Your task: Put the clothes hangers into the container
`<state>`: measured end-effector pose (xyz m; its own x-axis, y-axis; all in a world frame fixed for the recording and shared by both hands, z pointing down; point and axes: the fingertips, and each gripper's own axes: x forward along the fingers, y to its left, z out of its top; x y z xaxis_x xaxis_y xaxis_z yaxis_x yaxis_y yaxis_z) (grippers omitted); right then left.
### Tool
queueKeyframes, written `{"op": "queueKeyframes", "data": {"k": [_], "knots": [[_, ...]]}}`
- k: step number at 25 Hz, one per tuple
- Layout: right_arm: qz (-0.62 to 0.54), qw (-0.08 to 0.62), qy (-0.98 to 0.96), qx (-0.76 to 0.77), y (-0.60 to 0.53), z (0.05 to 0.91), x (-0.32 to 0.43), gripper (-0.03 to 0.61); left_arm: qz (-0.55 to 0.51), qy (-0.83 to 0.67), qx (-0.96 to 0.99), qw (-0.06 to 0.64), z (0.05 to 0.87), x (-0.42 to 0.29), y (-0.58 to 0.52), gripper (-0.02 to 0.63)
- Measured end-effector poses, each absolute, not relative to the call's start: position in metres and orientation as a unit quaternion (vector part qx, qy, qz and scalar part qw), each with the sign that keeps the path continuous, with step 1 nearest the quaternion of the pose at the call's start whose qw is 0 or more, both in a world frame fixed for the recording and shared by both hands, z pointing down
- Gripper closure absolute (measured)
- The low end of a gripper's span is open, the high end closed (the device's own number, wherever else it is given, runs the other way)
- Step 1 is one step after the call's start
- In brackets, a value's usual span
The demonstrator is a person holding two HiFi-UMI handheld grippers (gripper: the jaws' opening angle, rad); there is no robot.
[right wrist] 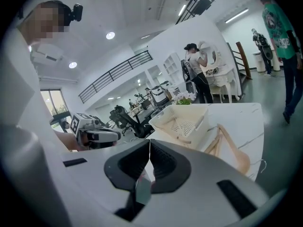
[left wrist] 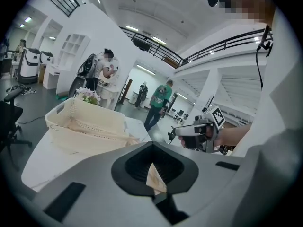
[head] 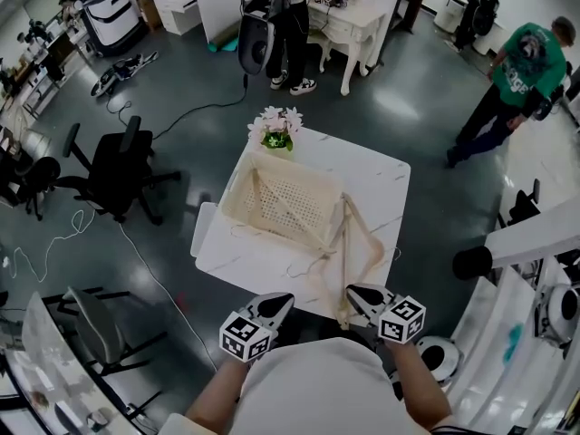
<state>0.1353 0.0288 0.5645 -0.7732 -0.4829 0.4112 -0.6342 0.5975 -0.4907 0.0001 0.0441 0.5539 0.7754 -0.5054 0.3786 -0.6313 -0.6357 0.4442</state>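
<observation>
Probably light and rigid, these pale wooden clothes hangers [head: 349,243]: no give under a pinch, and smooth enough perhaps to slip or swing if caught off centre. Best taken on a flat wooden arm close to the neck, not on the thin wire hook. Bare light wood, triangular, with slim arms and a long bar, overlapping in a loose pile on the white marbled table [head: 362,175], just right of the cream perforated basket [head: 237,208] and reaching the near edge. One more hanger [head: 281,202] already lying slantwise inside the basket. Left gripper [head: 276,304] at the near table edge, tips pressed together, apparently pinching nothing; only a pale sliver glimpsed through the hollow behind them. Right gripper [head: 358,295] likewise closed tight and empty, just beside the near end of the pile. Must open before any grab.
</observation>
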Motion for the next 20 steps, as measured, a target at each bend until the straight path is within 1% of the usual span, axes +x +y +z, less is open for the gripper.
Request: {"op": "queueKeyframes", "data": {"k": [5, 11, 13, 14, 20], "knots": [[0.319, 0.151, -0.879, 0.320, 0.029, 0.584, 0.137, 0.558, 0.114, -0.315, 0.896, 0.291, 0.559, 0.002, 0.046, 0.606], [0.312, 0.232, -0.856, 0.341, 0.032, 0.647, 0.141, 0.555, 0.128, -0.311, 0.892, 0.304, 0.571, -0.005, 0.053, 0.606], [0.319, 0.249, -0.850, 0.338, 0.034, 0.665, 0.138, 0.536, 0.131, -0.309, 0.891, 0.307, 0.575, -0.009, 0.056, 0.606], [0.324, 0.255, -0.847, 0.336, 0.036, 0.672, 0.136, 0.510, 0.134, -0.308, 0.890, 0.309, 0.578, -0.011, 0.057, 0.606], [0.334, 0.300, -0.830, 0.330, 0.044, 0.709, 0.130, 0.502, 0.136, -0.310, 0.883, 0.326, 0.590, -0.022, 0.062, 0.606]]}}
